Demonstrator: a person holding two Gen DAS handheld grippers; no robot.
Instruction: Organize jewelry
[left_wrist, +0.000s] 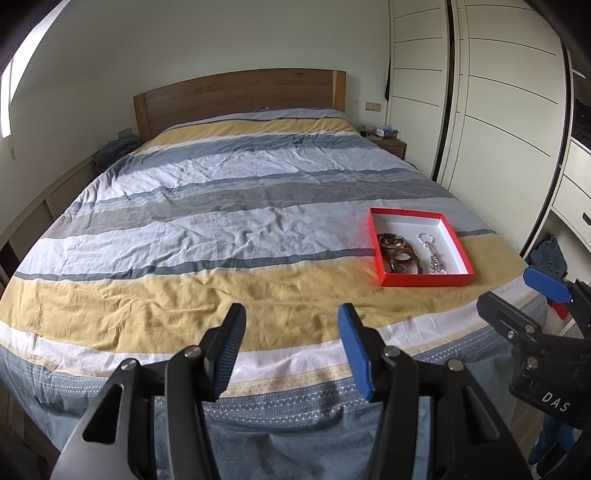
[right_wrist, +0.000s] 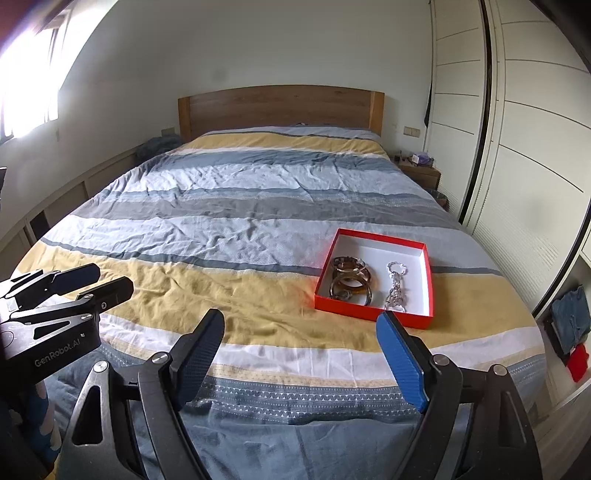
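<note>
Landmark: I take the red box (right_wrist: 373, 310) as my reference; it sits open on the yellow stripe of the bed (right_wrist: 236, 229), near the bed's foot and toward the wardrobe (right_wrist: 532, 155) side.

Bangles: I see a pile of brown and amber bangles (right_wrist: 349, 282) inside the red box, in its half away from the wardrobe, overlapping one another.

Chain: a silver chain piece (right_wrist: 396, 286) with a ring at its far end lies inside the red box just beside the bangles, on the wardrobe side, stretched along the white floor of the box.

Left gripper: my left gripper (left_wrist: 291, 321) hangs over the foot edge of the bed, well short of the red box and off to the side away from the wardrobe; its jaws stand wide with nothing between them.

Right gripper: my right gripper (right_wrist: 301, 328) hovers above the foot of the bed, just short of the red box's near wall; its jaws are spread wide and carry nothing, and the blue pad (right_wrist: 400, 360) lines up close to the box's near corner.

Jewelry against jaws: both pieces lie inside the red box, beyond the tips of either pair of jaws and touching neither.

Headboard: a wooden headboard (right_wrist: 280, 109) stands at the bed's end farthest from the red box.
</note>
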